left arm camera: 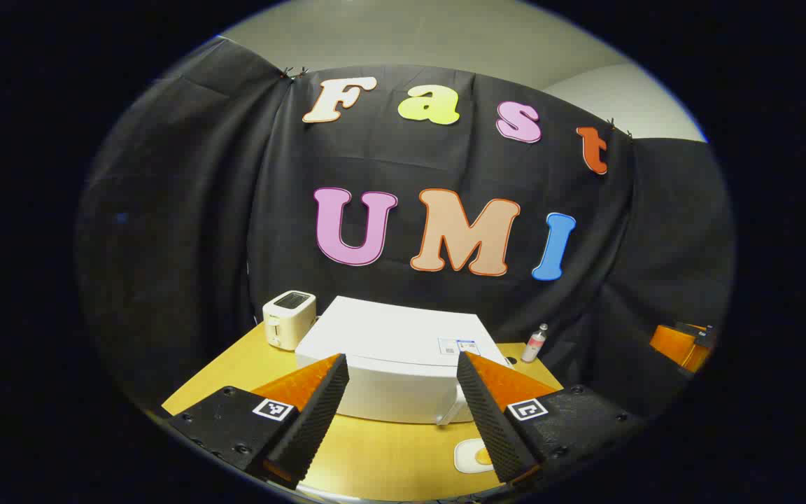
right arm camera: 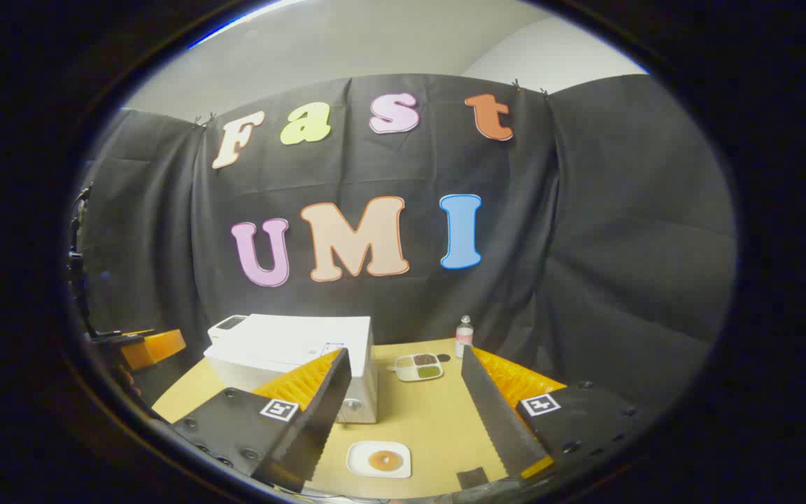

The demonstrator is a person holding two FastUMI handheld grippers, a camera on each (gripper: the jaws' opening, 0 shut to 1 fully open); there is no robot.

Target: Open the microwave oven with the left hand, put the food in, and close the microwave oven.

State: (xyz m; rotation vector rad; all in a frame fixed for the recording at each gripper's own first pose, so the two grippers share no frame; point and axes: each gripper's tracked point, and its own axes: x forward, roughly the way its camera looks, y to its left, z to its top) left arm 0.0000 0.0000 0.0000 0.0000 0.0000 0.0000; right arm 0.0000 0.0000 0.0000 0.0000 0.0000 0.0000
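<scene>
A white microwave oven stands on the yellow table with its door closed; its handle is at the door's right edge. My left gripper hovers open in front of it, holding nothing. A white square plate with a round brown piece of food lies on the table in front of the microwave oven, and the plate peeks out beside my left gripper's right finger. My right gripper is open above the table, with the plate below and between its fingers.
A white toaster sits left of the microwave. A small bottle and a divided tray with dark fillings stand at the table's back right. The other gripper's orange body shows at the left edge.
</scene>
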